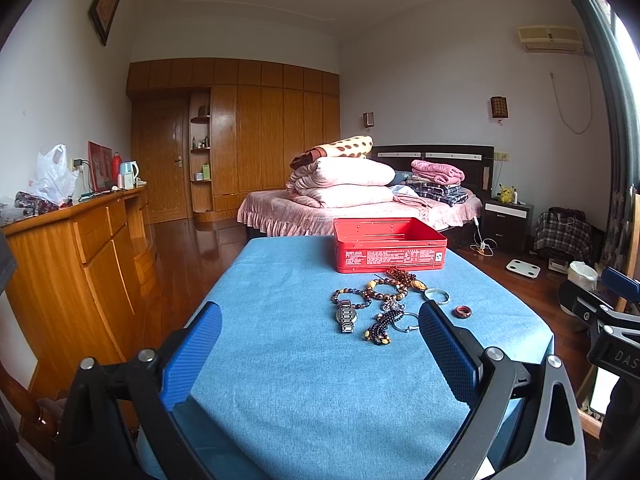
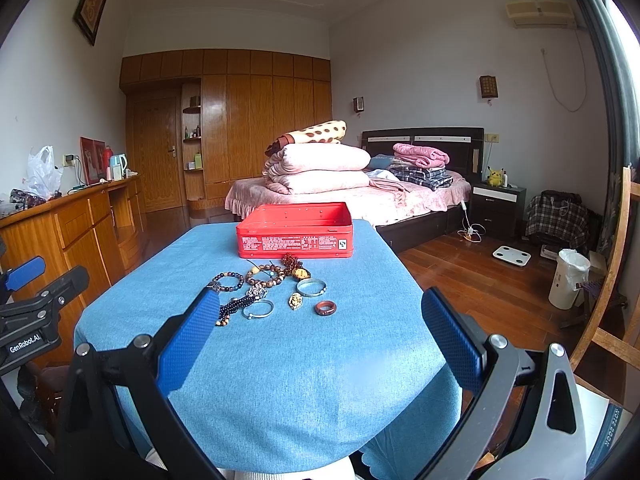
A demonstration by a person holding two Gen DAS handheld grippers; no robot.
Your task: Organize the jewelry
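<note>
**On the blue desk: jewelry laid out, both grippers waiting**

On the left, your left gripper (image 1: 320,354) hovers over the near half of the desk (image 1: 280,380), fingers spread wide and holding nothing. It sits low and well back from the pile, which looks like a ready stance: released, so it can close on whatever you pick first.

Ahead of it lies the watch (image 1: 346,316), flat and lengthways, nearest this gripper and an easy first pick. Just beside it the bead bracelets (image 2: 264,274) lie tangled and touching one another; lift one and its neighbours may drag along.

Further right come the silver bangle (image 2: 311,287) and the brown ring (image 2: 325,307), each lying apart on bare cloth, so they can be taken cleanly.

Behind the whole cluster stands the red tin (image 2: 295,240), open-topped and lidless, placed close to the jewelry, evidently as the destination. It looks empty.

On the right, your right gripper (image 2: 320,334) is likewise released and empty, aimed at the ring.
</note>
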